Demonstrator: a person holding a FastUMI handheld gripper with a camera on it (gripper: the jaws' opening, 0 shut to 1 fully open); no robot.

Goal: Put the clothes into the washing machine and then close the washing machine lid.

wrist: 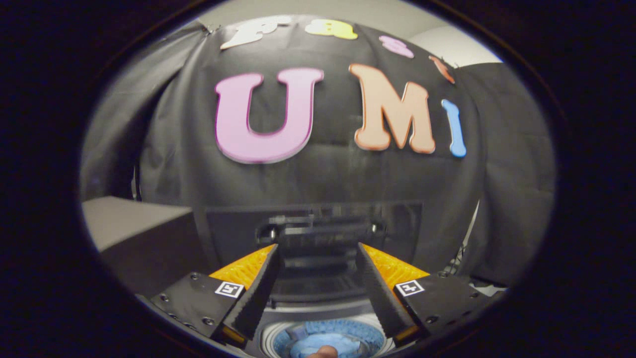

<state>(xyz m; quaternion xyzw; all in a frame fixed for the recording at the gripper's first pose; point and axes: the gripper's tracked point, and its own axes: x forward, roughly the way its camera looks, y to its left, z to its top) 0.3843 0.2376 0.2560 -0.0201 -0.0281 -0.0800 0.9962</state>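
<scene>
tool spread apart (nothing held), round drum below, dark raised lid

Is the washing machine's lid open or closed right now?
Open: the lid stands raised beyond the spread, empty fingers, and the drum shows below between them.

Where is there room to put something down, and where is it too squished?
Free: the flat grey top beside the washing machine, against the black cloth wall. Crowded: the tub below holds blue clothes, and the raised lid stands just ahead of the open gripper.
</scene>
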